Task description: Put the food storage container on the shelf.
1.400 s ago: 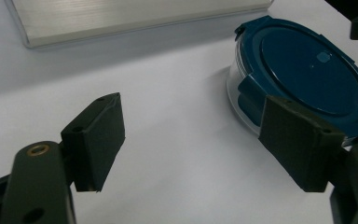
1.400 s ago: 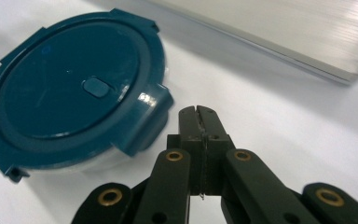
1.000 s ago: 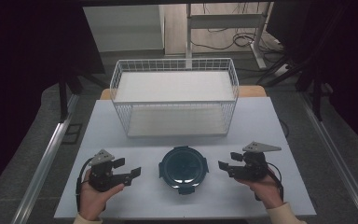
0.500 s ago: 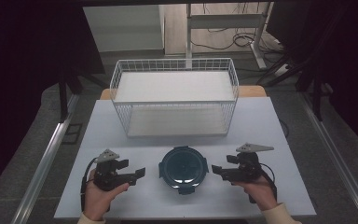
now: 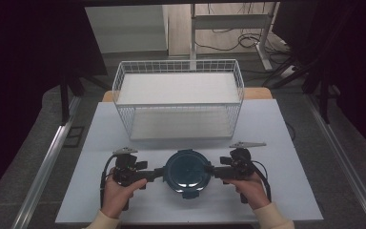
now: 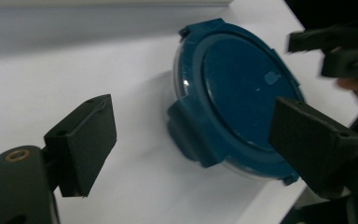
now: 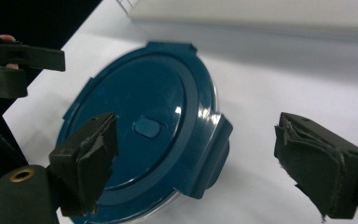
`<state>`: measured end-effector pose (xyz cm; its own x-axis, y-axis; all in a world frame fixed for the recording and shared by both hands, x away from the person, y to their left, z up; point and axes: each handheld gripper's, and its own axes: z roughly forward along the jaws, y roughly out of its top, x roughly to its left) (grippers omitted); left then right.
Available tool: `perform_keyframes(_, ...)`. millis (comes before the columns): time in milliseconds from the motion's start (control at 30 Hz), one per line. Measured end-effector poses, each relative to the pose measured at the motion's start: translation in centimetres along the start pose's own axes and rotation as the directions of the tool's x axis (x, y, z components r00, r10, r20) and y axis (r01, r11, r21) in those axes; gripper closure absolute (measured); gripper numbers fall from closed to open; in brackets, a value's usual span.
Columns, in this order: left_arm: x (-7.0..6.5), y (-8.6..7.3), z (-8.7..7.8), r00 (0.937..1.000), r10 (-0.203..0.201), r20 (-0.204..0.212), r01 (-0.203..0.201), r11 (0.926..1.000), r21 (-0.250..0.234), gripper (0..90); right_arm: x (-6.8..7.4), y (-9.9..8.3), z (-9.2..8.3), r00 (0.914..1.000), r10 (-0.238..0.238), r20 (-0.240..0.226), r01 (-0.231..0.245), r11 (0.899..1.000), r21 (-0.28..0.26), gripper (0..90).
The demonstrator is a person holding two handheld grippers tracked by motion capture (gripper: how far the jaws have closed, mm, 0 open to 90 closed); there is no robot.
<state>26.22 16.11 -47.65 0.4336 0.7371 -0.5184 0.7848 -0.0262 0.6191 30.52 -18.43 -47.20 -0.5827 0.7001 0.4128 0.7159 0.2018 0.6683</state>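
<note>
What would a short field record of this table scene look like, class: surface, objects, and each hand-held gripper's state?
surface: white table
container: round blue lidded container, near the front edge, lid on
basket: white wire basket behind the container
left hand-held gripper: open, jaws at the container's left side latch
right hand-held gripper: open, jaws at the container's right side latch
contact: neither gripper closed on the container

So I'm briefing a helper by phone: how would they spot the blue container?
Start at the white wire basket at the table's far side. Nearer the person sits the round container with the dark blue clip-on lid, between both tools.
</note>
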Motion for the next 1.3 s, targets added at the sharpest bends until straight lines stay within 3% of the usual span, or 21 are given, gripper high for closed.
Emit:
perform_keyframes(33,0.0,0.0,0.0,1.0,0.0,0.0,0.0,1.0,0.0,15.0,0.0,0.0,0.0,1.0,0.0,0.0,0.0,1.0,0.0,12.8)
perform_keyframes(133,0.3,-0.2,1.2,0.9974,-0.038,0.061,0.036,0.9988,0.034,15.7,-0.5,-0.4,1.1,0.9992,0.035,-0.02,-0.034,0.998,0.046,12.6)
perform_keyframes(300,0.2,-0.4,1.8,0.997,-0.036,0.068,0.033,0.9982,0.049,16.4,-0.6,-0.7,1.9,0.9968,0.065,-0.047,-0.062,0.995,0.073,12.6)
perform_keyframes(367,0.4,-0.5,2.1,0.9934,-0.064,0.096,0.059,0.9971,0.048,16.6,-0.6,-1.0,2.4,0.9946,0.085,-0.061,-0.079,0.993,0.087,12.9)
perform_keyframes(400,0.6,-0.6,2.3,0.9883,-0.091,0.123,0.085,0.9949,0.054,16.6,-0.5,-1.1,2.5,0.9939,0.09,-0.064,-0.084,0.992,0.092,13.1)
perform_keyframes(433,0.6,-0.6,2.3,0.9883,-0.091,0.123,0.085,0.9949,0.054,16.6,-0.5,-1.1,2.5,0.9939,0.09,-0.064,-0.084,0.992,0.092,13.1)
perform_keyframes(467,0.8,-0.7,2.6,0.9844,-0.11,0.138,0.102,0.9929,0.061,16.7,-0.5,-1.2,2.9,0.9915,0.103,-0.08,-0.094,0.99,0.103,13.5)
perform_keyframes(533,1.1,-0.9,3.6,0.9829,-0.122,0.138,0.109,0.9895,0.094,17.2,-0.5,-1.2,3.2,0.9872,0.123,-0.102,-0.11,0.986,0.122,14.5)
perform_keyframes(633,1.0,-0.8,3.9,0.9797,-0.127,0.155,0.113,0.9885,0.101,18.7,-0.6,-1.3,3.4,0.9825,0.144,-0.119,-0.128,0.983,0.128,15.5)
perform_keyframes(700,1.0,-0.9,4.4,0.9727,-0.143,0.183,0.123,0.9855,0.117,20.4,-0.6,-1.4,3.6,0.9767,0.169,-0.132,-0.151,0.979,0.134,16.2)
perform_keyframes(733,0.9,-1.0,4.6,0.9748,-0.138,0.175,0.118,0.9858,0.12,21.6,-0.6,-1.4,3.6,0.9749,0.176,-0.137,-0.157,0.978,0.139,16.3)
perform_keyframes(833,0.9,-1.1,4.8,0.9737,-0.149,0.173,0.128,0.9839,0.125,23.6,-0.4,-1.5,3.7,0.9742,0.181,-0.136,-0.162,0.977,0.14,16.2)
perform_keyframes(900,1.2,-1.4,5.1,0.9627,-0.193,0.189,0.172,0.9773,0.123,26.5,-0.6,-1.5,3.7,0.9689,0.206,-0.137,-0.186,0.972,0.143,18.7)
perform_keyframes(933,1.4,-1.6,5.3,0.9518,-0.219,0.214,0.193,0.9715,0.138,26.7,-0.7,-1.5,3.7,0.9639,0.225,-0.142,-0.205,0.968,0.143,20.6)
perform_keyframes(967,1.4,-1.6,5.3,0.9518,-0.219,0.214,0.193,0.9715,0.138,26.2,-0.7,-1.5,3.7,0.9639,0.225,-0.142,-0.205,0.968,0.143,20.6)
perform_keyframes(1000,1.5,-1.6,5.5,0.9465,-0.233,0.223,0.204,0.968,0.146,26.2,-0.9,-1.5,3.6,0.9579,0.245,-0.149,-0.225,0.964,0.14,22.3)
perform_keyframes(1033,1.4,-1.6,5.5,0.9484,-0.23,0.218,0.202,0.969,0.142,25.1,-1.2,-1.6,3.6,0.9486,0.27,-0.165,-0.248,0.958,0.147,23.3)
perform_keyframes(1067,1.2,-1.5,5.4,0.955,-0.216,0.204,0.192,0.9728,0.129,26.5,-1.4,-1.6,3.6,0.9444,0.277,-0.177,-0.253,0.956,0.149,24.3)
perform_keyframes(1200,1.4,-1.5,5.1,0.9497,-0.233,0.209,0.21,0.9692,0.129,29.4,-1.5,-1.6,3.5,0.9424,0.278,-0.185,-0.253,0.956,0.151,27.2)
perform_keyframes(1300,1.1,-1.5,4.8,0.9535,-0.223,0.203,0.201,0.9717,0.124,31.2,-1.6,-1.6,3.1,0.9389,0.284,-0.194,-0.261,0.955,0.138,31.6)
